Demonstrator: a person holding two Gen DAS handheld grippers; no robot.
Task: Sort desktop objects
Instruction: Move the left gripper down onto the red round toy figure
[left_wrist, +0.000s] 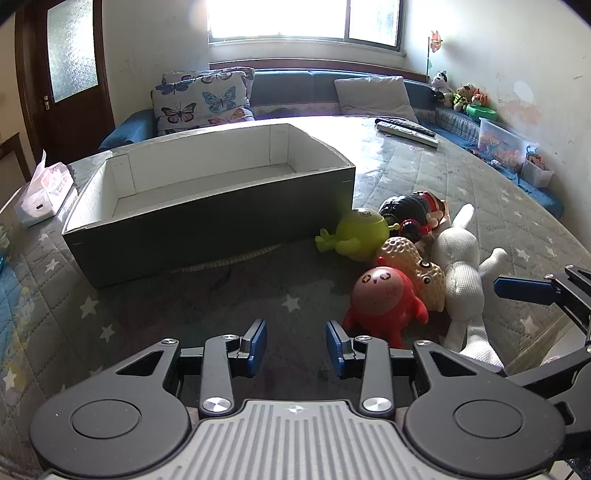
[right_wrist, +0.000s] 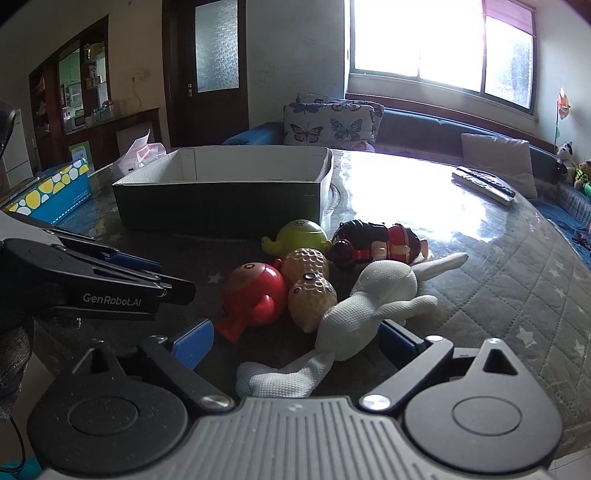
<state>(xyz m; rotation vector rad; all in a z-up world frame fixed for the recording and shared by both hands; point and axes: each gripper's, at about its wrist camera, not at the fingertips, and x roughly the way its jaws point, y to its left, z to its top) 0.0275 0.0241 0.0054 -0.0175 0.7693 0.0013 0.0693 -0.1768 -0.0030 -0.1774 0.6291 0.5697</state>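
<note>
Two handheld grippers over a quilted star-print table w/ a pile of toys and an open cardboard box (left_wrist: 207, 206); box looks empty, sits left of and behind the pile. Toys lie touching in a cluster just right of the box's near corner: white knit bunny (right_wrist: 369, 306), red round figure (right_wrist: 258, 291), tan peanut-shaped toy (right_wrist: 310, 291), green figure (right_wrist: 301, 236), black-and-red doll (right_wrist: 373, 242). Right gripper (right_wrist: 295, 341) has jaws wide apart, straddling the bunny's lower body, fingers not yet touching it; bunny's leg trails toward the cam. Left gripper (left_wrist: 295, 343) has jaws apart too, holding nothing, hovering over bare quilt just left of the red figure. Likely step: grab the bunny, move to box. To do it well, close on the thick torso, not the floppy leg or ear, and lift straight up since the peanut toy leans against it and may get dragged. Left view shows the box interior and a tissue pack (left_wrist: 44, 192) far left; right view alone shows the bunny between the fingers, plus a blue dotted box (right_wrist: 51, 192).
</note>
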